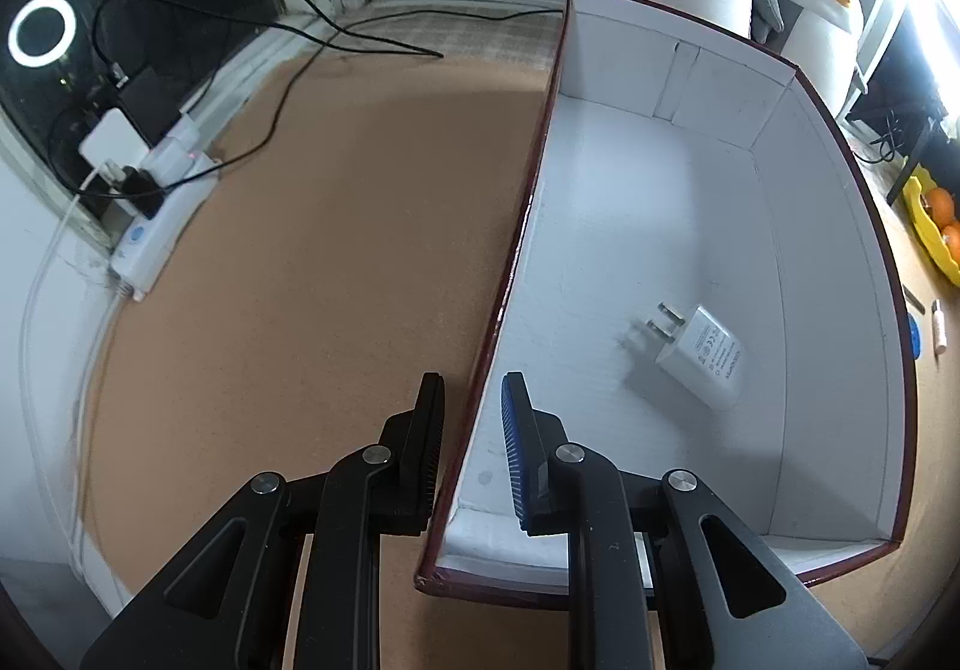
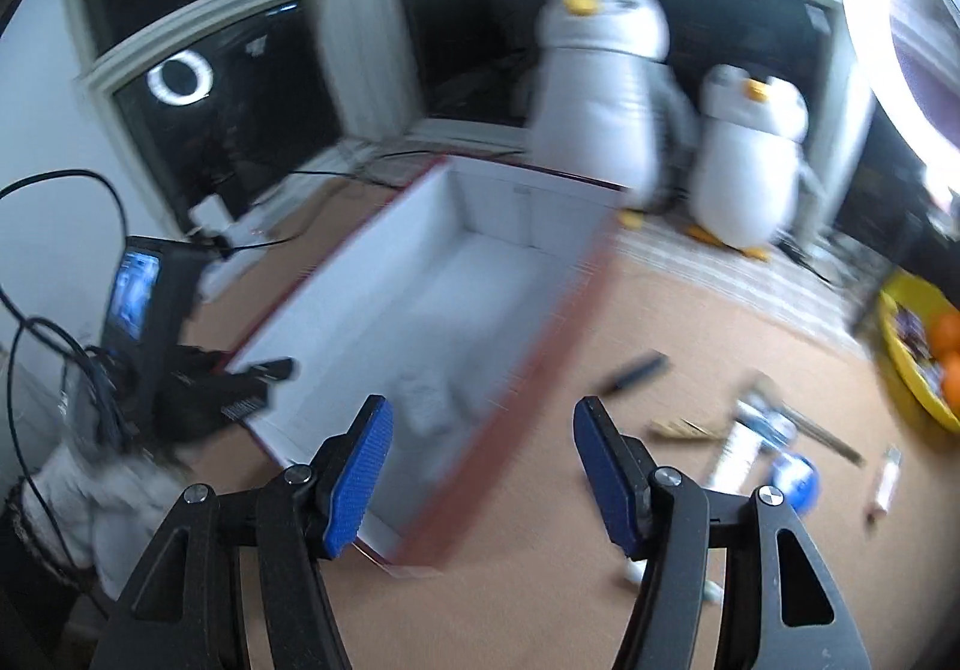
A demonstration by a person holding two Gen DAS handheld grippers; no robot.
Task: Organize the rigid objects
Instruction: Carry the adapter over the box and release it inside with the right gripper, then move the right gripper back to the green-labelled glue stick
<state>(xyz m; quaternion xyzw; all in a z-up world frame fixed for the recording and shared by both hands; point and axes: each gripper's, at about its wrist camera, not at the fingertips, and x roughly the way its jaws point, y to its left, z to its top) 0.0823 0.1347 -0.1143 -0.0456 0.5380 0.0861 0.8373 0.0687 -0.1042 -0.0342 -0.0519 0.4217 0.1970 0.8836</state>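
Note:
A dark-red box with a white inside (image 1: 828,310) stands on the brown table. A white plug adapter (image 1: 702,355) lies on its floor. My left gripper (image 1: 474,412) straddles the box's left wall, one finger outside and one inside, with a small gap to the wall on each side. In the blurred right wrist view the box (image 2: 540,346) lies ahead-left with the adapter (image 2: 426,397) inside. My right gripper (image 2: 483,460) is open and empty above the box's near right corner. Loose items lie to the right: a dark pen (image 2: 636,370), a blue-white item (image 2: 774,448), a small stick (image 2: 885,481).
A power strip with chargers and cables (image 1: 156,208) sits at the table's left edge. Two plush penguins (image 2: 600,87) stand behind the box. A yellow bowl of oranges (image 2: 918,346) is at the right. A ring light (image 2: 900,39) glares at top right. The left gripper's camera body (image 2: 144,304) is at left.

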